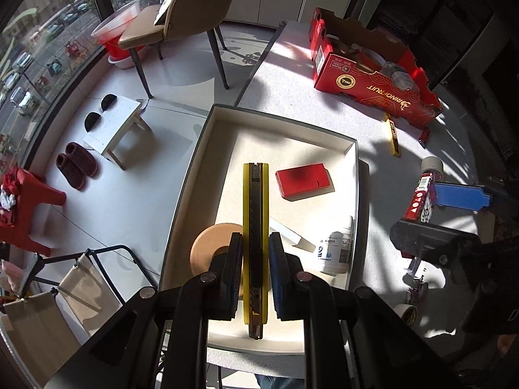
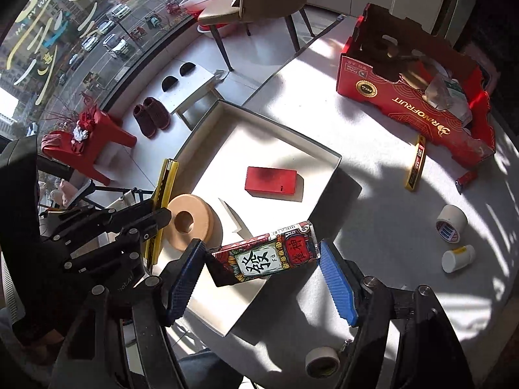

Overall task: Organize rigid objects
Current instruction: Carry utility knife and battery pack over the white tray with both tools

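Both loads hang over the white tray (image 1: 352,175), so the delivery step is in hand: the left gripper (image 1: 255,275) is clamped on the yellow utility knife (image 1: 255,214), the right gripper (image 2: 261,278) on the printed box (image 2: 269,257) (fingers clamping its ends). Next, I judge, lower each beside the red box (image 1: 303,180), then release.

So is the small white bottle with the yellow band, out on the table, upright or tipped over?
Tipped over. The small white bottle with the yellow band lies on its side on the white table, outside the tray.
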Action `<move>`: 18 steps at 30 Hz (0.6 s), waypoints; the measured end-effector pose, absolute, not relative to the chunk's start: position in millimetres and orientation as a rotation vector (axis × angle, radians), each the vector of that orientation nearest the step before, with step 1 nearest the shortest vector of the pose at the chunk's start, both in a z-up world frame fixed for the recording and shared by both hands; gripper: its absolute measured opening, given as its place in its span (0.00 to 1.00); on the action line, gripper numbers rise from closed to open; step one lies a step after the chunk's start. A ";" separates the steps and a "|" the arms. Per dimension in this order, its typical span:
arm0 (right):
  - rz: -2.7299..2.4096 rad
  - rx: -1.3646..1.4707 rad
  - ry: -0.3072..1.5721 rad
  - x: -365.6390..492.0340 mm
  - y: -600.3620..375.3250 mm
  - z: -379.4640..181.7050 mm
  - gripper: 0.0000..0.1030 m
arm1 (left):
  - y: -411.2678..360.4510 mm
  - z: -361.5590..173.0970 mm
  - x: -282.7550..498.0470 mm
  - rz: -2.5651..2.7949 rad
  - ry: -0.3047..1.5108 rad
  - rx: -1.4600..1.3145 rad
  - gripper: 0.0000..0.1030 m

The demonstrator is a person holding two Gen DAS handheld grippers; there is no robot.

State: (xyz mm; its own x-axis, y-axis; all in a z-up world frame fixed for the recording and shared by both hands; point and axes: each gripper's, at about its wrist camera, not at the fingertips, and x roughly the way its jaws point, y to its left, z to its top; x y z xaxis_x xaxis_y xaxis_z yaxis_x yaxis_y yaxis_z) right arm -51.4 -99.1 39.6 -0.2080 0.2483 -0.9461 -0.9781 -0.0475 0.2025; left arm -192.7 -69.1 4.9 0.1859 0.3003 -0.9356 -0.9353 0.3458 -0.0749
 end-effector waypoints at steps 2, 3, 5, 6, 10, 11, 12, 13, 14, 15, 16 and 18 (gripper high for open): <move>1.496 -0.946 1.142 -58.9 -92.6 38.4 0.70 | -66.3 3.3 -197.3 1.023 1.008 -0.797 0.17; 1.498 -0.955 1.135 -61.6 -90.4 37.8 0.70 | -65.2 2.7 -198.9 1.027 1.006 -0.800 0.17; 1.500 -0.964 1.131 -64.5 -85.8 36.3 0.70 | -63.5 1.9 -200.9 1.034 1.006 -0.801 0.17; 1.498 -0.964 1.133 -64.5 -83.8 35.5 0.70 | -62.6 1.3 -201.4 1.036 1.006 -0.801 0.17; 1.478 -0.965 1.138 -60.3 -74.6 31.7 0.70 | -54.5 -3.7 -197.3 1.031 1.017 -0.804 0.17; 1.471 -0.963 1.140 -58.5 -72.0 30.8 0.70 | -51.9 -5.1 -195.7 1.029 1.021 -0.803 0.17; 1.464 -0.960 1.142 -56.4 -68.7 29.8 0.70 | -48.3 -6.7 -193.7 1.028 1.024 -0.801 0.17; 1.456 -0.959 1.144 -54.4 -65.5 28.7 0.70 | -44.9 -8.1 -191.4 1.026 1.026 -0.800 0.17; 1.449 -0.960 1.145 -52.4 -62.0 27.5 0.70 | -41.4 -9.4 -189.3 1.025 1.028 -0.799 0.17; 1.439 -0.964 1.148 -50.4 -58.3 25.8 0.70 | -37.1 -10.7 -187.3 1.023 1.028 -0.799 0.17; 1.428 -0.963 1.151 -48.2 -54.8 24.3 0.70 | -32.9 -11.5 -185.4 1.022 1.026 -0.799 0.17; 1.414 -0.952 1.161 -43.2 -49.4 22.3 0.70 | -25.4 -13.0 -181.2 1.023 1.024 -0.796 0.17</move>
